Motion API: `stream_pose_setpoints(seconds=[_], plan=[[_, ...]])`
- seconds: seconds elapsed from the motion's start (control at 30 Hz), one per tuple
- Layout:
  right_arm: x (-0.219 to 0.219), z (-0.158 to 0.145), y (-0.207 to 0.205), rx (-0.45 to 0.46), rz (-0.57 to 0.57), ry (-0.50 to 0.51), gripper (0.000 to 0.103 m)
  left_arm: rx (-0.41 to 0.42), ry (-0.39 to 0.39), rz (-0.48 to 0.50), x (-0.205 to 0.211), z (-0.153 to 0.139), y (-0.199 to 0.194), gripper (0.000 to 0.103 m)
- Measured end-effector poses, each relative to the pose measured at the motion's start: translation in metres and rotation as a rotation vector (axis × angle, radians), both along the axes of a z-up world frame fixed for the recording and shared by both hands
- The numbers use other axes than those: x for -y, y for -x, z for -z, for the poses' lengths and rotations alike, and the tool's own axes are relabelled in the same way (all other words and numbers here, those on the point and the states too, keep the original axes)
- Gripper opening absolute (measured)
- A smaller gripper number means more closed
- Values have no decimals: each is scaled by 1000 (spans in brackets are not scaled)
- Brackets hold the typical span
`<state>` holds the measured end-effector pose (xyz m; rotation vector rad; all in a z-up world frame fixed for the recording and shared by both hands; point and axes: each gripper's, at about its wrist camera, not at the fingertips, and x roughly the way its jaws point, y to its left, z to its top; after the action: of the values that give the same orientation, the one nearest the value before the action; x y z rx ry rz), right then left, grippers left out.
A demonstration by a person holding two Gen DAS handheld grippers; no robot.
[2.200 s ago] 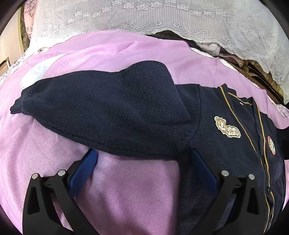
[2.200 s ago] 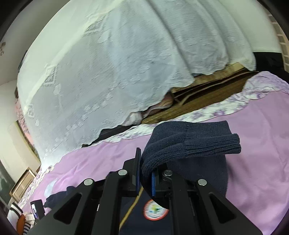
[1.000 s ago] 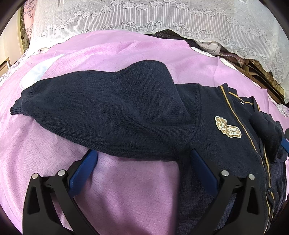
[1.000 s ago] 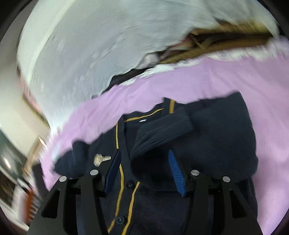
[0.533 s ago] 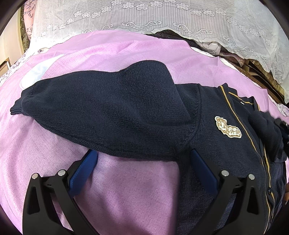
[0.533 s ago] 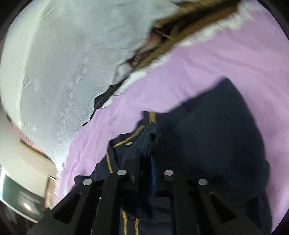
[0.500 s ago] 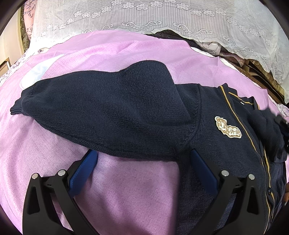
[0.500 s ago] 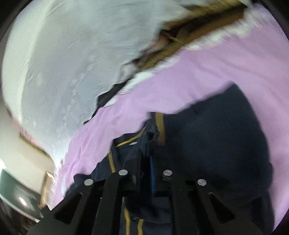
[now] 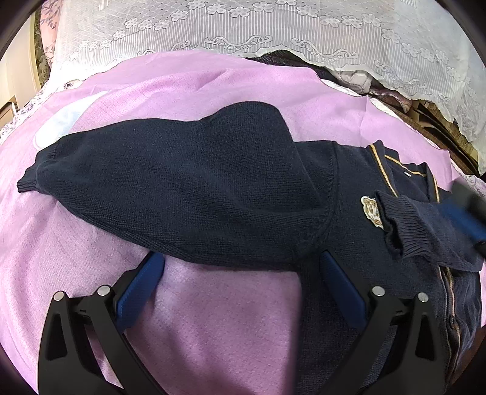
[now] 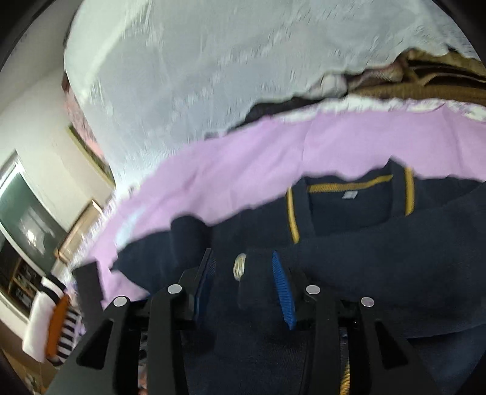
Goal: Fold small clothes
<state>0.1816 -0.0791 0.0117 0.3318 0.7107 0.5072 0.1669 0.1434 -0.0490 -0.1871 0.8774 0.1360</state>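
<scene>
The left gripper (image 9: pixel 241 273) is standing wide open with nothing between its blue pads, hovering just above the pink sheet (image 9: pixel 231 328). The navy cardigan (image 9: pixel 343 194) is lying flat on that sheet; its near hem edge is running right past the two pad tips, and its left sleeve (image 9: pixel 170 191) is stretching away toward 9 o'clock, cuff resting on the sheet. Toward 2 o'clock from this gripper the other sleeve's ribbed cuff (image 9: pixel 401 224) is lying folded across the chest, partly covering the tiger badge (image 9: pixel 371 210).

The right gripper (image 10: pixel 243 275) is half open, its jaws having just been opening. The folded sleeve's cuff (image 10: pixel 258 276) is sitting in the gap beside the right pad, and the pads are not pressing on it as far as the blurred view shows. The badge is showing just left of that cuff. At 12 o'clock from these pads the yellow-trimmed collar (image 10: pixel 349 194) is lying open, and beyond it the sheet is continuing.

No containers are appearing in either view. A white lace cover (image 9: pixel 273 27) is hanging beyond the sheet at 12 o'clock, with brown bedding (image 10: pixel 425 88) under its edge. A striped cloth (image 10: pixel 65 322) is lying at 9 o'clock in the right wrist view.
</scene>
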Motion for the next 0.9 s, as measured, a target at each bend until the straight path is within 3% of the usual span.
stream_pose_setpoints(seconds=[0.07,0.13,0.3,0.33,0.43,0.6,0.67,0.8,0.9], plan=[[8,-7,2,36,50,46,40,1,0,0,0,0,0,99],[7,-5,5,47,111,174,39,2,1,1,0,0,0,99],[-8,43,-8,-118,66,345,42,3,2,1,0,1,0,99],[-8,44,-7,-101,67,355,43,3,1,1,1,0,-1,99],[-3,32,-3,-77,64,320,44,3,1,1,0,1,-1,99],[49,1,21,68,215,266,51,5,4,1,-1,0,1,99],[76,7,17,33,265,255,55,6,5,1,0,0,0,99],[119,47,6,-125,295,219,56,7,7,1,0,0,1,99],[127,46,14,-97,304,187,56,10,13,2,-1,-1,3,99]])
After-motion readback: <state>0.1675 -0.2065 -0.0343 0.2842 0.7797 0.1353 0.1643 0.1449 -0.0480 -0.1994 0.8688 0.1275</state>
